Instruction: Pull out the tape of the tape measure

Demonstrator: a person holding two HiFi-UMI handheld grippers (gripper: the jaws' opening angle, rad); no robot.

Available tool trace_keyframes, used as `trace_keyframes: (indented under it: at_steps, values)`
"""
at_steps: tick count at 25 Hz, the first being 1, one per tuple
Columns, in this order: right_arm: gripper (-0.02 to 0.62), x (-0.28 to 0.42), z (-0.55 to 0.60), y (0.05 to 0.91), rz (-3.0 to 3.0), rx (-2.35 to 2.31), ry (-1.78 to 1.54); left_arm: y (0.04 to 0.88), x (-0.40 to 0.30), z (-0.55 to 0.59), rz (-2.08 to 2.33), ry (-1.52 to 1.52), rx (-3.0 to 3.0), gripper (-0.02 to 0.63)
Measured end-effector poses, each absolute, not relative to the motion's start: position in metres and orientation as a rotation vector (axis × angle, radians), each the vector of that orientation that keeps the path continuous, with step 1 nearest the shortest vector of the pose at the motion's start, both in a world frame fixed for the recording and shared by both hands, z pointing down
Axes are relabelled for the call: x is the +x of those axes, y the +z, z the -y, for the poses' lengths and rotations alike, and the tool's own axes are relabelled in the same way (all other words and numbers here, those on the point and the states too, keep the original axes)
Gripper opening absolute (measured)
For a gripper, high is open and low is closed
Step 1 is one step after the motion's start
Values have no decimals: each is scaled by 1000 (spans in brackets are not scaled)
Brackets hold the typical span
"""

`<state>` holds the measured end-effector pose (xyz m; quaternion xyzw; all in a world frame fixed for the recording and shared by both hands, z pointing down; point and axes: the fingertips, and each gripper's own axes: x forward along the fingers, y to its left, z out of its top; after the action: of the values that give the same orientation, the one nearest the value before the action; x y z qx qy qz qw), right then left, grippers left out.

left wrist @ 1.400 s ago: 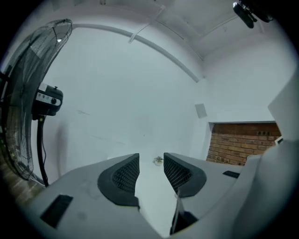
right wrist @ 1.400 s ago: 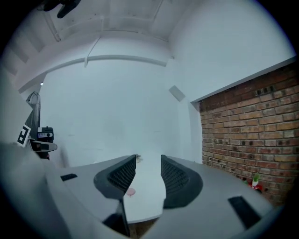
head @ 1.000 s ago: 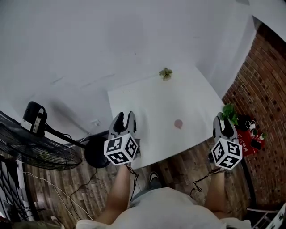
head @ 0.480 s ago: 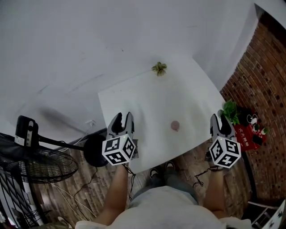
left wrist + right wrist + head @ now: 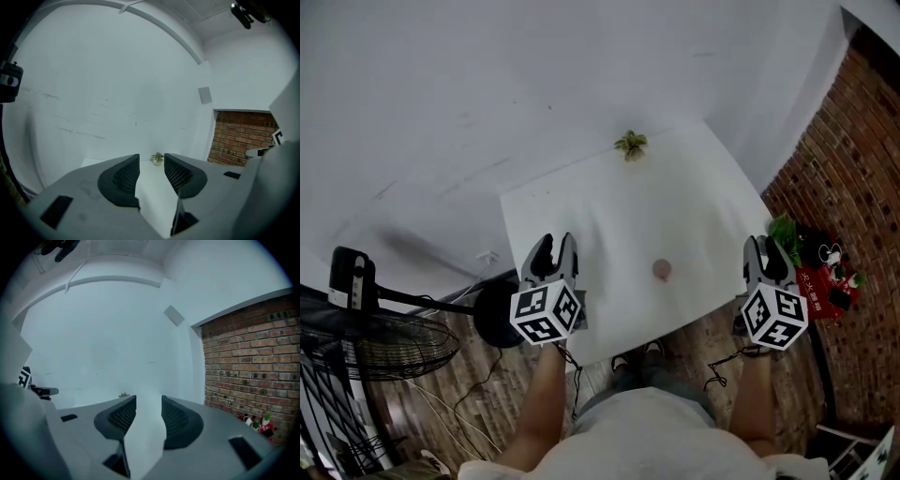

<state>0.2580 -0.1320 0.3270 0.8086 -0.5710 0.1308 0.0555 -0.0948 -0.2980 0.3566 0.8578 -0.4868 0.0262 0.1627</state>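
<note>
Left gripper: hardly budged since a moment ago, jaws apart, empty, over table near-left edge
Right gripper: jaws apart, empty, just off table's right edge
Tape measure: small pinkish disc on table, roughly midway between both

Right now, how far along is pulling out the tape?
Nothing looks done: the round tape measure lies alone on the table, no tape showing. In hand: nothing; left gripper and right gripper hover open, empty, by its near edge. Left: grasp it, pull the tape.
</note>
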Motion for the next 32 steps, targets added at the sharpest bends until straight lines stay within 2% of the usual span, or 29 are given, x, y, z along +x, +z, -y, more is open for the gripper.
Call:
trace_keyframes:
  at_steps: [11,18,32]
  values:
    - [169,285,115,362,1648,2482,503,379,-36,304,1194,197,2547,152]
    - [169,278,108,401,1611,2463,596,416,1,297,967,327,2673,153]
    - [167,283,95,468,1512,2535,730,474,83,248,21,700,3046,159]
